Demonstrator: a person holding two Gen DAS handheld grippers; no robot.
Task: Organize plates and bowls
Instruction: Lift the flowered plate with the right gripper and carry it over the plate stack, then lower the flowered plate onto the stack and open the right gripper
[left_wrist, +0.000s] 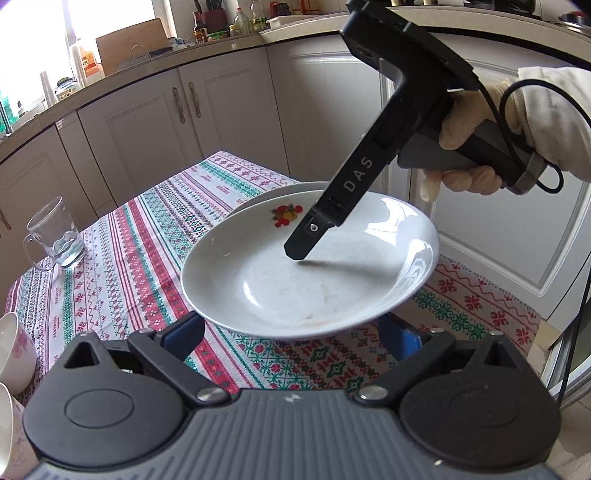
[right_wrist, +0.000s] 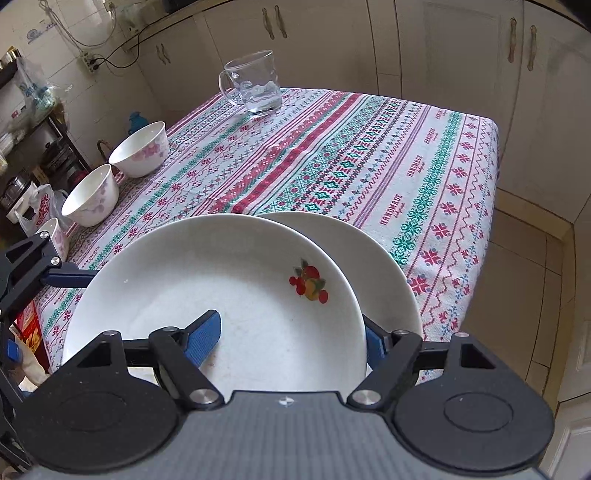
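A white deep plate (left_wrist: 295, 280) (right_wrist: 221, 266) with a fruit picture hangs tilted over the patterned tablecloth (right_wrist: 332, 147). My right gripper (right_wrist: 288, 343) is shut on its rim. One blue finger (right_wrist: 205, 339) lies inside the plate and the other (right_wrist: 373, 347) sits outside the rim. In the left wrist view that inner finger (left_wrist: 299, 247) touches the plate's floor, held by a gloved hand (left_wrist: 465, 122). A second white plate (left_wrist: 258, 197) (right_wrist: 376, 258) lies partly beneath the first. My left gripper (left_wrist: 293, 332) is open, its fingers spread under the near rim.
Three white bowls with pink flowers (right_wrist: 138, 151) (right_wrist: 92, 197) (right_wrist: 55, 232) line the table's left edge. A glass mug (left_wrist: 55, 232) (right_wrist: 255, 85) stands at the far corner. Kitchen cabinets (left_wrist: 221, 103) surround the table, and its right edge (right_wrist: 487, 221) drops to tiled floor.
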